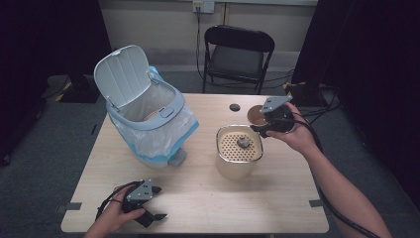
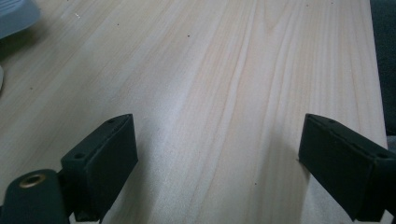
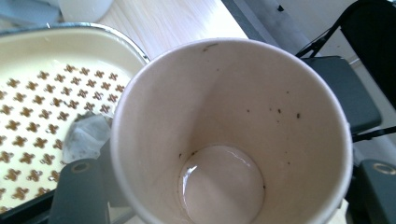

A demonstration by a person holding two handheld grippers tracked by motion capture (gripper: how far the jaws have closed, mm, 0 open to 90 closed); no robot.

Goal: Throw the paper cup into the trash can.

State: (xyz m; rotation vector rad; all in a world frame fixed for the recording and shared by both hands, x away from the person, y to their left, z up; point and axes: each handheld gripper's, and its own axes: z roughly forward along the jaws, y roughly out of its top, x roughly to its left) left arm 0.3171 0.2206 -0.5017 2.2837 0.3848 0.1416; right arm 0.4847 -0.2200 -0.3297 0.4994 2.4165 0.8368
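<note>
Right gripper (image 1: pixel 265 128) clamping a paper cup (image 3: pixel 233 135) between its jaws, tipped toward the camera in the right gripper view, mouth open and a little pale liquid pooling at the bottom (dark specks dotting the inner wall). Hanging just beside the strainer bin (image 1: pixel 239 157), at its far right edge, above the table (image 1: pixel 208 198). Lying on the bin's perforated tray: a tea bag (image 3: pixel 86 135), seen in the high view as a small grey lump near the middle.

Left gripper (image 1: pixel 148 210) resting low at the near left of the table, jaws standing wide apart with bare wood between them, gripping nothing.

Standing at the far left of the table: a trash can (image 1: pixel 148 119), lid (image 1: pixel 121 74) flipped up, blue-white liner showing. Sitting behind the right gripper: a brown disc (image 1: pixel 255 115). Standing beyond the table: a folding chair (image 1: pixel 237 54).
</note>
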